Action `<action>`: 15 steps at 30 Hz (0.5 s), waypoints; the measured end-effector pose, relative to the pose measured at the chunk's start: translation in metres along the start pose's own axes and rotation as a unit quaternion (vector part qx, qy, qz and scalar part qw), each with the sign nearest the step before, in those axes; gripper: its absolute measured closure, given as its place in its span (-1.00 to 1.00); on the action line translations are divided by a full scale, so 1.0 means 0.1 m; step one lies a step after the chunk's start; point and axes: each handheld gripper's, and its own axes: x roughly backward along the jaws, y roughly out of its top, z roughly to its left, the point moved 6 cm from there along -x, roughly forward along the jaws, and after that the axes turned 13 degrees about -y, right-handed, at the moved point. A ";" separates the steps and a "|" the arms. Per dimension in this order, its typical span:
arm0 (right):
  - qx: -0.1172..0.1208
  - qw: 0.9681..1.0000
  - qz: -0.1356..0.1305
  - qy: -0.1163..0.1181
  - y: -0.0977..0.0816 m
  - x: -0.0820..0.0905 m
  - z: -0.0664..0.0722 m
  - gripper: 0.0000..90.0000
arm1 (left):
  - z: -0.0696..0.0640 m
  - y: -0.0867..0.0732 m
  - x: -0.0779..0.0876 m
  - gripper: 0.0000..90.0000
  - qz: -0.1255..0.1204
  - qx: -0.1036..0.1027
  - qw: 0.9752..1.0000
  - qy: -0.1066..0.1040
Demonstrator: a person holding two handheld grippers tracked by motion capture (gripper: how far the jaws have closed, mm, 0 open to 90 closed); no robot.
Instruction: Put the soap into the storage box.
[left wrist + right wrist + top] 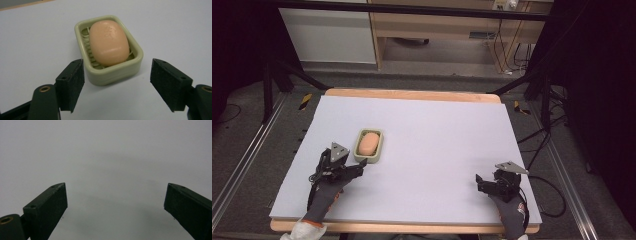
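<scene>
Where the soap (109,43) lies in its dish (113,71), it hides most of the ribbed floor, so only some ridges show along one side in the left gripper view. At the bottom edge of the high view both forearms are cut off, and the stamped mark on the soap is too faint to read.

I count one soap, one dish and two tools. On the left, the left tool (356,169) has its jaws wide apart, holding nothing, just beside the near end of the dish; its own view shows the dish between the two pads but farther off, not touched. The dish stands left of the middle of the table (437,150). On the right, the right tool (480,181) is also wide and holds nothing, well apart from the dish, over bare sheet.

A pale sheet covers the table, with a wooden rim at the far and near edges. Around it are dark floor, metal rails, cables, and light wooden furniture (432,25) at the back.
</scene>
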 end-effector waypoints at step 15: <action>-0.007 1.000 -0.003 -0.005 0.00 0.02 -0.02 -0.89 | 0.13 -0.28 0.10 -0.48 0.009 0.016 1.000 0.007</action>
